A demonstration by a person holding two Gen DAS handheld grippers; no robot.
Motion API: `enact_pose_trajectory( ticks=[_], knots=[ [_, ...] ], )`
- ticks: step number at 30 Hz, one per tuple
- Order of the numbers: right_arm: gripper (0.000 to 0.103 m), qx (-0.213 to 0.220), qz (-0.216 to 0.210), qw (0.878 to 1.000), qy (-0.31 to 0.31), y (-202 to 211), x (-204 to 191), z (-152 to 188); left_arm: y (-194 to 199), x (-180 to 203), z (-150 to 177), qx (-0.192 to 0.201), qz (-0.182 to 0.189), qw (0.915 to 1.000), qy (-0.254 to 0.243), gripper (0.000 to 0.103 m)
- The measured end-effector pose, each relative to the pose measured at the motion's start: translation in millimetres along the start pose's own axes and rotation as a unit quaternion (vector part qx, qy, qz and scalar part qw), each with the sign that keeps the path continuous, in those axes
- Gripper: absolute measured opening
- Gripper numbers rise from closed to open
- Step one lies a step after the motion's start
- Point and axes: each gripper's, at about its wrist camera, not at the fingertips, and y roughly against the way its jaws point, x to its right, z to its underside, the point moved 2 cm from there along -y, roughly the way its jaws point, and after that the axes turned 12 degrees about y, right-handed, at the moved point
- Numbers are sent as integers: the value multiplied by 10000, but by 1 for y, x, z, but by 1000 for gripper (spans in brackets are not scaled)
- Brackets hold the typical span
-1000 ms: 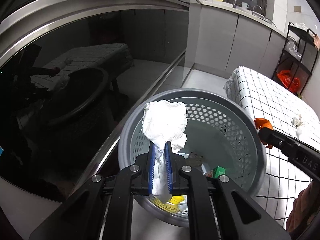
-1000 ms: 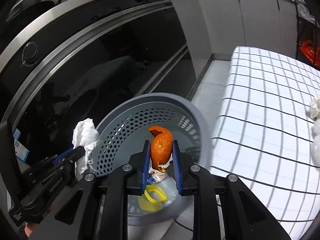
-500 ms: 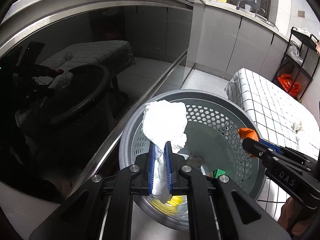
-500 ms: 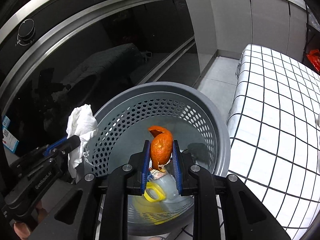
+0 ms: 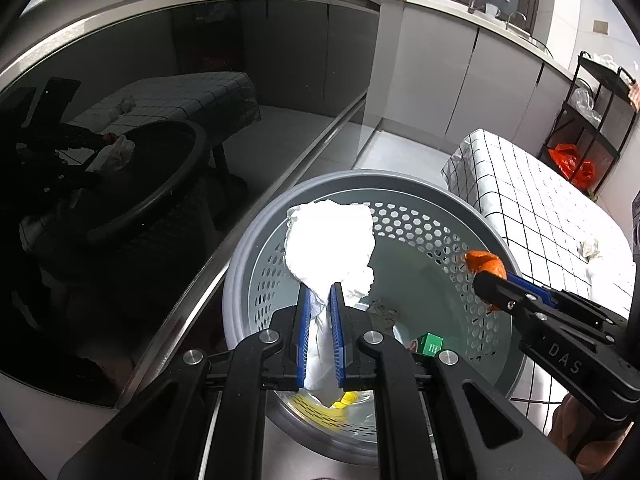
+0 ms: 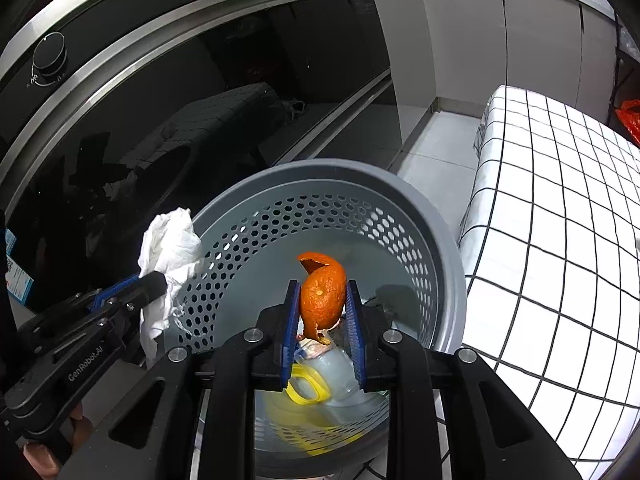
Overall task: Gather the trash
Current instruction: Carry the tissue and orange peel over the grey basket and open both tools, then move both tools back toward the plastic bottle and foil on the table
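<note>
My left gripper [image 5: 320,292]: jaws pressed together on a crumpled white tissue [image 5: 330,244], which sticks up past my fingertips over the near-left side of the bin's mouth
My right gripper [image 6: 322,300]: jaws pinching a curl of orange peel [image 6: 322,294] between the blue pads, held over the middle of the opening
Bin [image 6: 448,240]: grey perforated wastebasket on the floor, between a dark glass-fronted appliance [image 6: 160,100] and the table with the checked cloth [image 6: 560,200]
Already inside: a clear bottle with a yellow ring [image 6: 308,390], a small green box [image 5: 430,344] and a greyish scrap [image 5: 382,312] lie on the bottom, so some trash looks collected
In hand: two pieces, both above the bin and neither let go yet
Left to do, as I judge it: open both pairs of jaws so tissue and peel drop in
Still out: a crumpled white piece [image 5: 590,248] lies on the cloth, well apart from the bin; it looks like more trash to fetch
Progress: past the middle, I would say, though I cannot see the whole tabletop
Risk: the tissue hangs close to the rim and could catch there
</note>
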Motion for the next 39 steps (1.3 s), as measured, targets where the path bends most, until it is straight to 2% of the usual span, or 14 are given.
enact_pose_trajectory(
  ticks=[2,4,6,8,11,13,15,23,39],
  knots=[
    [24,38,24,10000,-11,3,1,0,-2,1,0,-30,18,10000,-23,11],
    [31,68,27,10000,-41,5,2,0,-2,1,1,-38,-18,10000,-36,14],
    [43,120,22,9999,-85,7,3,0,-2,-1,1,-82,-1,10000,12,14],
    [44,150,29,9998,-88,9,4,-1,-2,-2,1,-89,17,9999,58,14],
    [44,164,49,9998,-77,11,3,-1,-2,-3,1,-90,19,9999,81,25],
    [44,163,64,9998,-68,11,4,-2,-2,-3,0,-62,-10,10000,70,38],
    [45,164,72,9998,-78,11,4,-1,-1,-2,0,-23,0,10000,77,43],
    [45,151,54,9998,-137,10,6,2,-2,-1,0,-40,-28,10000,78,44],
    [46,197,195,9993,-253,27,20,16,5,12,1,99,31,9999,-9,60]
  ],
)
